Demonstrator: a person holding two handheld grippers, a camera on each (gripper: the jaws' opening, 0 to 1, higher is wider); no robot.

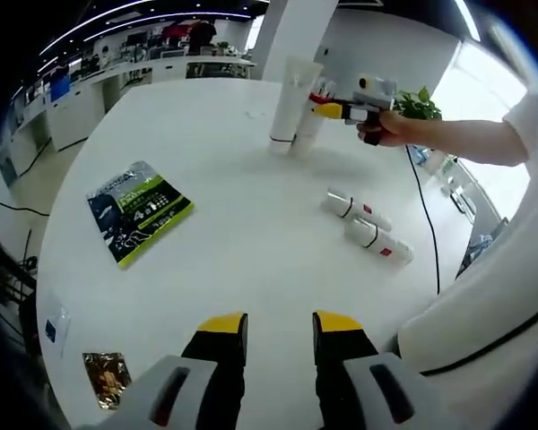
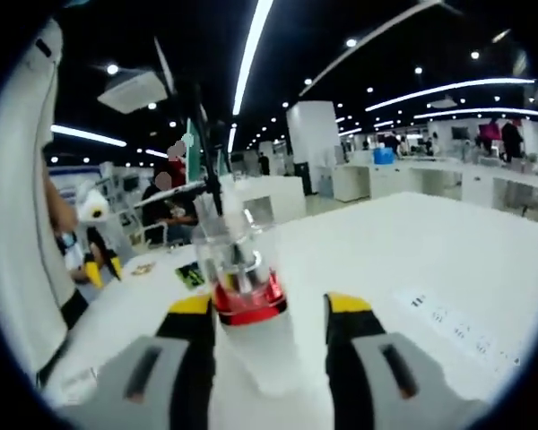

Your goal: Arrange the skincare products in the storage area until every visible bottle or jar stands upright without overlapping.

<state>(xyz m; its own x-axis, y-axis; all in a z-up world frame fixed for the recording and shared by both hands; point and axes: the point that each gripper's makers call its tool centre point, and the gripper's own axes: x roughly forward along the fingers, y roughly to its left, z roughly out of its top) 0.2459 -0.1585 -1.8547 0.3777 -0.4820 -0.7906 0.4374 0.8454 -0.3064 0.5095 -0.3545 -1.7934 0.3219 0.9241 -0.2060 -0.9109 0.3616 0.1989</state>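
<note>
A frosted bottle [image 2: 249,309] with a red collar and a clear cap stands upright between my right gripper's [image 2: 262,309] jaws. The jaws are open: the left one is close against the bottle, the right one stands apart from it. In the left gripper view that bottle [image 1: 309,125] stands beside a tall upright white tube [image 1: 291,98] at the far side of the white table [image 1: 224,152], with the right gripper [image 1: 325,106] at it. Two white tubes [image 1: 350,208] [image 1: 378,242] lie on their sides at the right. My left gripper [image 1: 280,327] hangs open over the near edge, holding nothing.
A green and black packet [image 1: 139,210] lies flat at the left of the table, and a small foil sachet [image 1: 106,374] near the front left edge. A person's arm [image 1: 466,139] reaches in from the right. The left gripper [image 2: 99,267] shows at the left of the right gripper view.
</note>
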